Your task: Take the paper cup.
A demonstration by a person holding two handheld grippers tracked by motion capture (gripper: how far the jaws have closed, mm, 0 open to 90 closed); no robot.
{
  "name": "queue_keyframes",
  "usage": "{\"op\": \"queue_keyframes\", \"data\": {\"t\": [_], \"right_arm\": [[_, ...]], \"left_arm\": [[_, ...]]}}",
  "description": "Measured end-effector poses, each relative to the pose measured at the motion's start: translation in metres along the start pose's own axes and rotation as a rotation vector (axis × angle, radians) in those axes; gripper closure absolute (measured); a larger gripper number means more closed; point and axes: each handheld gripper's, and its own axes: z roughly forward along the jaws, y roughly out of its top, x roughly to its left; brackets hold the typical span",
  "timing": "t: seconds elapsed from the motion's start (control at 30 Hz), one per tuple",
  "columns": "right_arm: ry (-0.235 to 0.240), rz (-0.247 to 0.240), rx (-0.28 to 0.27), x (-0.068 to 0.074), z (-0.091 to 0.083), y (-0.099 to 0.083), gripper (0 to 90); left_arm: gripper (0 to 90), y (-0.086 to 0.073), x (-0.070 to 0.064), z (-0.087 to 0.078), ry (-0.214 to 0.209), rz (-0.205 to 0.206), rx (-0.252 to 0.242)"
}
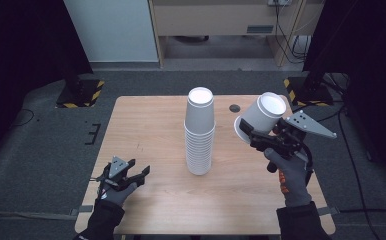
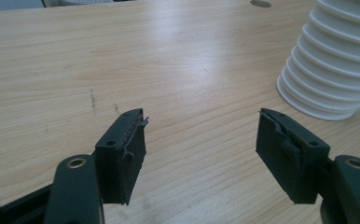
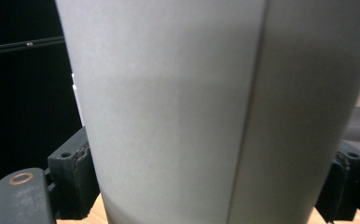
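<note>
A tall stack of white paper cups (image 1: 200, 132) stands upside down at the middle of the wooden table (image 1: 146, 130); its ribbed lower rims (image 2: 329, 70) show at the right of the left gripper view. My right gripper (image 1: 253, 136) is shut on a single white paper cup (image 1: 262, 116), held tilted in the air right of the stack. That cup's side wall (image 3: 206, 107) sits between the two black pads (image 3: 73, 179). My left gripper (image 1: 137, 175) rests low over the table's front left, open with nothing between its fingers (image 2: 124, 154).
A dark round hole (image 1: 235, 107) lies in the tabletop behind the held cup. Black stands with yellow-striped bases (image 1: 81, 92) sit on the grey floor off both far corners. A wooden cabinet (image 1: 221, 20) is at the back.
</note>
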Motion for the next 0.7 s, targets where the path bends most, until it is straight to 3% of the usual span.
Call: {"op": "queue_keyframes", "data": {"t": [0.7], "right_arm": [[-0.013, 0.120, 0.047, -0.029, -0.017, -0.059, 13.9]], "left_arm": [[31.2, 0.002, -0.008, 0.001, -0.019, 0.005, -0.019]]}}
